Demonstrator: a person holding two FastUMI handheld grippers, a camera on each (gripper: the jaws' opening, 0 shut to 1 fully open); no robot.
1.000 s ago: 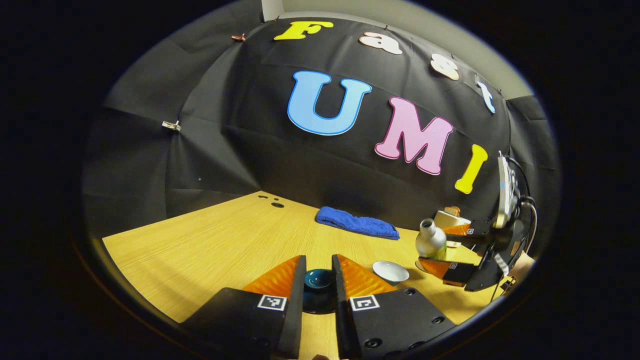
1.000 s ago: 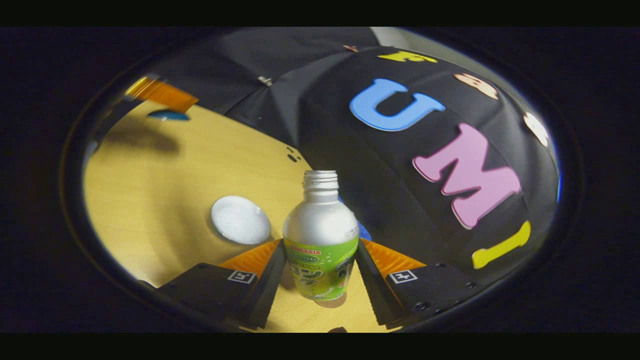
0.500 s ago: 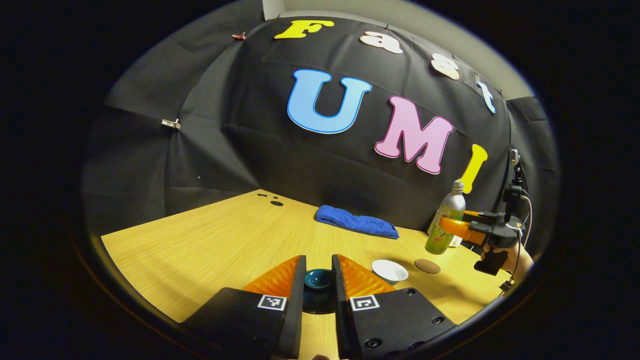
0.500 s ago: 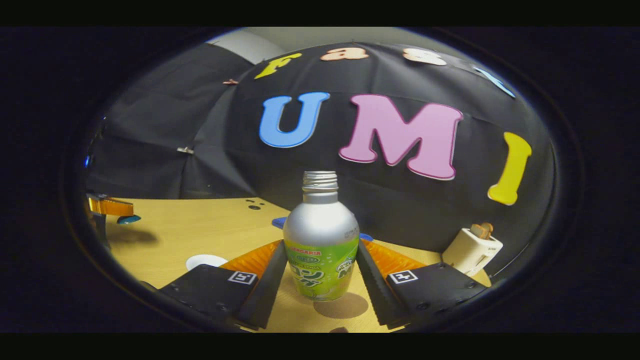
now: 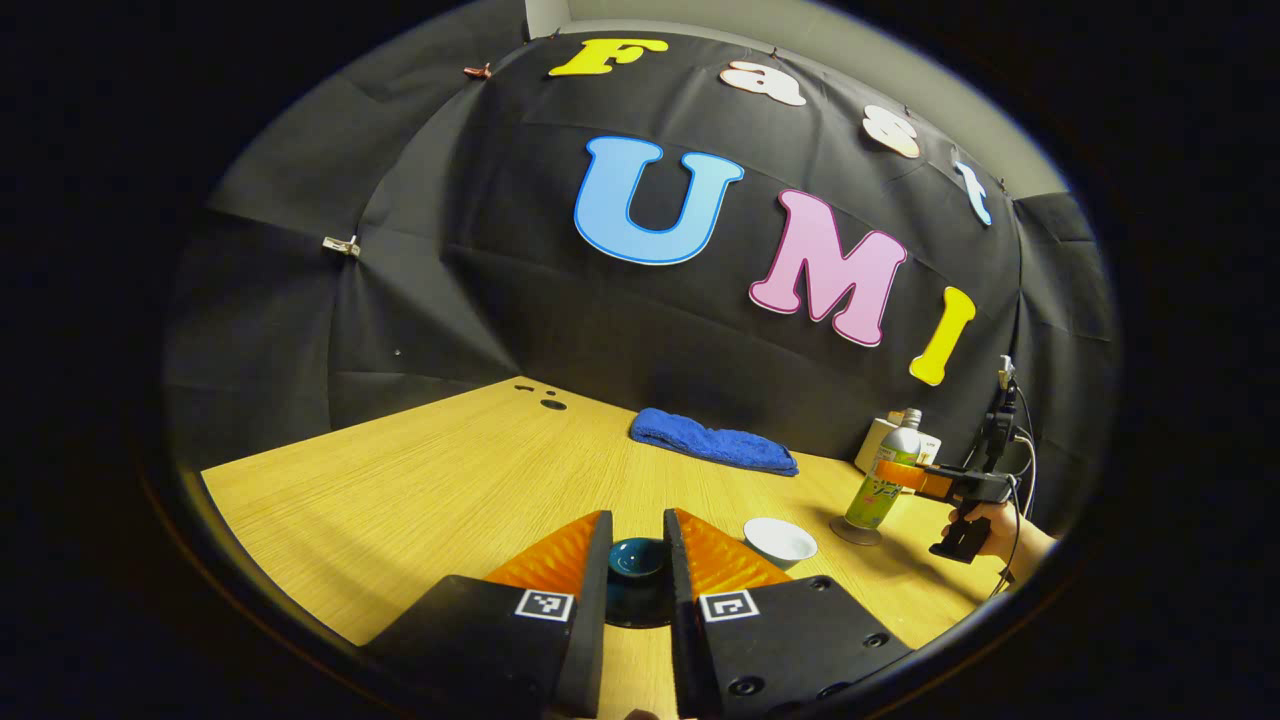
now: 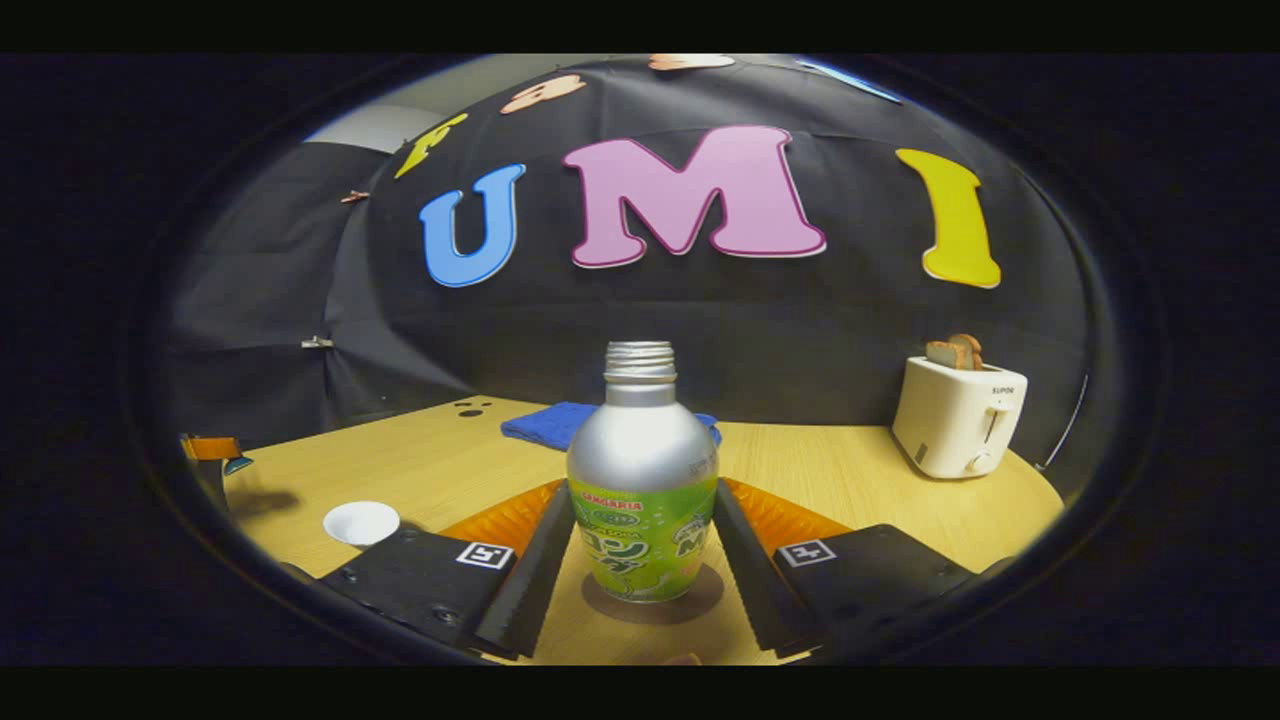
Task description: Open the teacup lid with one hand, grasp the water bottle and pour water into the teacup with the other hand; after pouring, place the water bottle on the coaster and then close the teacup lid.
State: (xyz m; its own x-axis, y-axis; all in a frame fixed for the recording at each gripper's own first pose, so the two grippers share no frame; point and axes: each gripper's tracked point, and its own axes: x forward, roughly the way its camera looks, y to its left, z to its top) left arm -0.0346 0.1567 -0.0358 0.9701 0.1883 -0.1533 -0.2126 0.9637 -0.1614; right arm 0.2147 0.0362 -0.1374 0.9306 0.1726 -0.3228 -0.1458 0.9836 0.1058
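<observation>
In the left gripper view my left gripper (image 5: 637, 528) is shut on the dark blue teacup lid (image 5: 637, 560), held a little above the table. The white teacup (image 5: 780, 542) stands uncovered just to its right. Farther right the water bottle (image 5: 884, 484) stands upright on the brown coaster (image 5: 853, 532), with the right gripper (image 5: 915, 478) around it and a hand (image 5: 1003, 524) behind. In the right gripper view my right gripper (image 6: 642, 492) presses both fingers on the silver and green bottle (image 6: 640, 450), which rests on the coaster (image 6: 700, 588). The teacup (image 6: 362, 522) sits at the left.
A folded blue cloth (image 5: 712, 445) lies by the back wall. A white toaster (image 6: 958, 415) with toast in it stands at the back right. The wooden table (image 5: 420, 480) reaches bare to the left. My left gripper (image 6: 212, 449) shows at the far left edge of the right gripper view.
The right gripper swung the bottle from tilted over the teacup back upright, moved it right, and lowered it onto the coaster. The left gripper held the lid still.
</observation>
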